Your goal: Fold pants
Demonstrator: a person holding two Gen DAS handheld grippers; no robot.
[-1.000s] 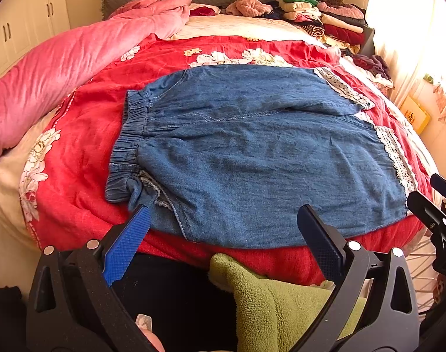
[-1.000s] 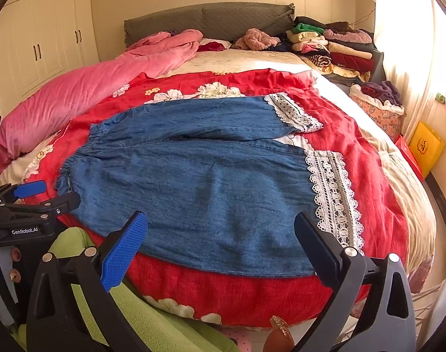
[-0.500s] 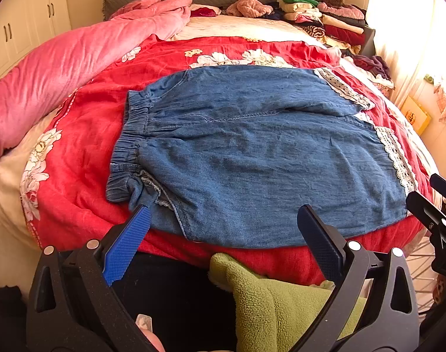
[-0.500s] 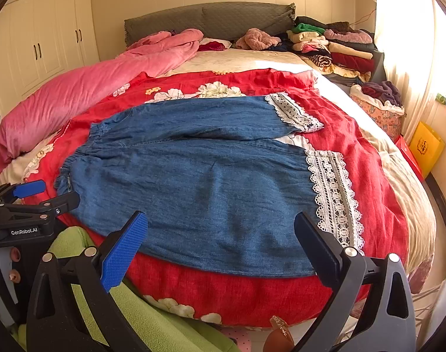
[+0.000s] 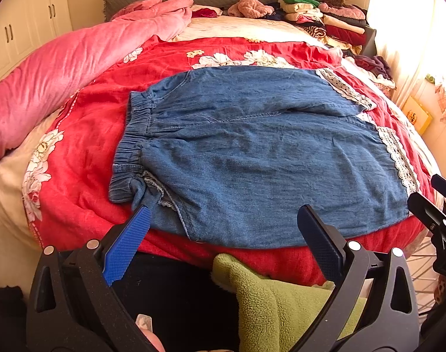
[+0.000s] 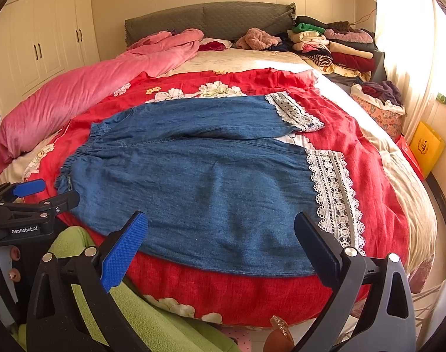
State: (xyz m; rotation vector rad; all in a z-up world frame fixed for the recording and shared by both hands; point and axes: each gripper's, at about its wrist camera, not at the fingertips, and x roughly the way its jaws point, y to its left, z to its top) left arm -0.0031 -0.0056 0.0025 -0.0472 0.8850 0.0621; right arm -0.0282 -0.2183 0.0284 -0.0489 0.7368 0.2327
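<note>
Blue denim pants (image 5: 252, 152) with white lace cuffs (image 6: 331, 193) lie flat on a red floral bedspread (image 5: 85, 123), waistband (image 5: 134, 135) to the left, legs to the right. They also show in the right wrist view (image 6: 208, 182). My left gripper (image 5: 223, 223) is open and empty, held off the bed's near edge by the waistband corner. My right gripper (image 6: 220, 228) is open and empty, near the front edge of the near leg. Each gripper shows at the edge of the other's view (image 6: 32, 202) (image 5: 437, 205).
A pink quilt (image 5: 61, 67) lies along the left side of the bed. Stacks of folded clothes (image 6: 334, 47) sit at the head, right. A green fleece garment (image 5: 275, 302) is below the grippers. A yellow bag (image 6: 428, 146) stands by the right wall.
</note>
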